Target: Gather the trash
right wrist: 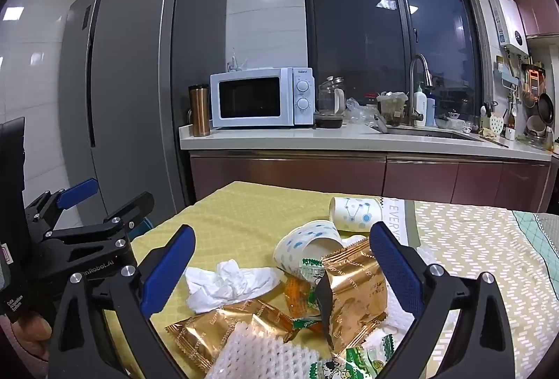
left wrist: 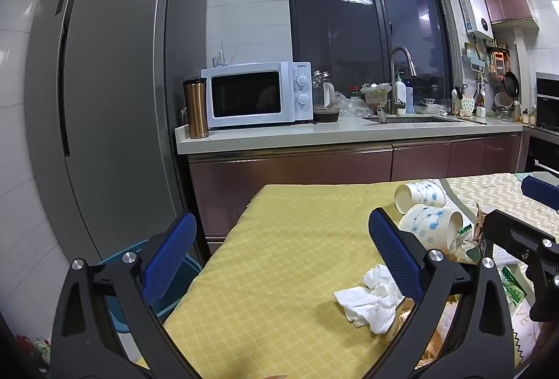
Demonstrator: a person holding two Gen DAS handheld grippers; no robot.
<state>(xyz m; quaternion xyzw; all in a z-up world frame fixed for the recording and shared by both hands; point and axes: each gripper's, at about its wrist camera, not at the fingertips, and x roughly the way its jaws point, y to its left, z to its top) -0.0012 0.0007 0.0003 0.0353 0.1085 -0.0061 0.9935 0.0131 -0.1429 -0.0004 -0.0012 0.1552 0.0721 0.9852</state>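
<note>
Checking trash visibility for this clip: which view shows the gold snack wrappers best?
The right wrist view. The gold snack wrappers lie in plain sight in front of its open jaws, beside the crumpled tissue. In the left wrist view only a small gold sliver peeks out behind the gripper's finger, mostly hidden.

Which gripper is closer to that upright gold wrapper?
Right. The right gripper stands open around the gold wrapper, not touching. The left gripper, also open, hangs off beyond the table's left edge.
</note>
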